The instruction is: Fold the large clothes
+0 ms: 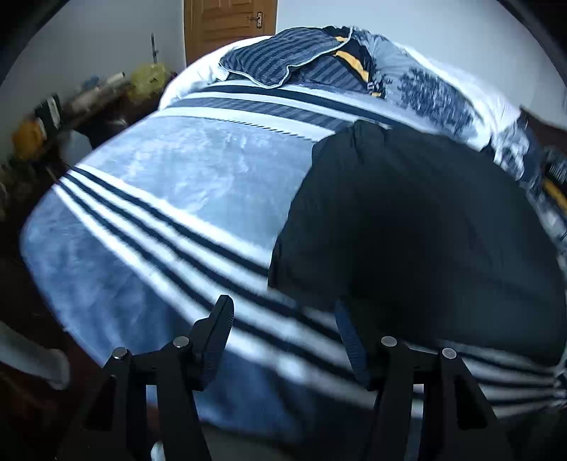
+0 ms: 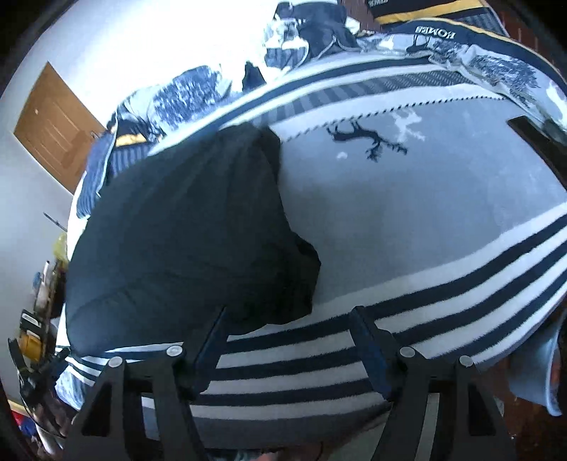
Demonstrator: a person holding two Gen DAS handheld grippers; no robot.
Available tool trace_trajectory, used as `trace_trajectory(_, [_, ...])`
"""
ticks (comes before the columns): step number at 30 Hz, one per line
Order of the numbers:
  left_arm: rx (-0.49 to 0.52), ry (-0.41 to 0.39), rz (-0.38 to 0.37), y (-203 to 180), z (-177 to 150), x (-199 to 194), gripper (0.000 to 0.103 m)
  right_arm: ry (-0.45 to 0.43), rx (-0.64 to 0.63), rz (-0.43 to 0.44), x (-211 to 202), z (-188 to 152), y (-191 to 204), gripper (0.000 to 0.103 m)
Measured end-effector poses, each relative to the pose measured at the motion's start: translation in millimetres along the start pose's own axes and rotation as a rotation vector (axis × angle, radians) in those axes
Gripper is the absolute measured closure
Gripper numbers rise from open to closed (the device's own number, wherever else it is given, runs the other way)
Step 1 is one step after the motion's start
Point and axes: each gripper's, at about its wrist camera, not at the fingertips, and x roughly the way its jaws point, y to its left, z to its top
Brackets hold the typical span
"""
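Observation:
A dark garment (image 1: 407,220) lies folded in a thick bundle on the striped blue-and-white blanket (image 1: 170,184) of a bed. In the left wrist view it fills the right half, and my left gripper (image 1: 283,308) hovers open over the blanket's stripes just in front of its near edge, nothing between the fingers. In the right wrist view the dark garment (image 2: 184,230) lies left of centre. My right gripper (image 2: 288,314) stands open over the striped blanket (image 2: 407,212), its left finger (image 2: 212,333) by the garment's near right corner. No cloth is gripped.
Pillows (image 1: 283,56) and a rumpled quilt (image 1: 436,92) are heaped at the bed's far end. A wooden door (image 1: 226,25) stands behind, a cluttered side table (image 1: 88,103) to the left. A dark flat object (image 2: 531,138) lies at the bed's right edge.

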Motion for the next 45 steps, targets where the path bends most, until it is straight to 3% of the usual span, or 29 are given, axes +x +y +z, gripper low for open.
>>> trace_trajectory(5, [0.152,-0.027,0.018,-42,-51,-49,0.039,0.065,-0.008,0.011,-9,-25,13,0.030])
trace_trajectory(12, [0.246,-0.042,-0.065,-95,-92,-117,0.037,0.086,-0.061,0.033,-49,-55,42,0.030])
trace_trajectory(16, [0.294,-0.092,-0.033,-112,-85,-155,0.036,0.070,-0.094,0.038,-85,-63,63,0.030])
trace_trajectory(21, [0.228,-0.180,-0.079,-108,-63,-211,0.033,0.028,-0.169,0.043,-141,-63,99,0.030])
trace_trajectory(26, [0.193,-0.278,-0.156,-101,-46,-265,0.023,-0.057,-0.239,0.055,-199,-61,129,0.030])
trace_trajectory(30, [0.177,-0.333,-0.175,-96,-38,-297,0.022,-0.154,-0.306,0.069,-246,-63,153,0.029])
trace_trajectory(37, [0.161,-0.416,-0.142,-87,-33,-341,0.016,-0.268,-0.398,0.094,-296,-75,185,0.027])
trace_trajectory(41, [0.178,-0.450,-0.069,-85,-35,-353,0.015,-0.296,-0.421,0.096,-310,-82,191,0.026])
trace_trajectory(45, [0.157,-0.454,-0.052,-79,-41,-359,0.010,-0.316,-0.436,0.092,-317,-88,192,0.026])
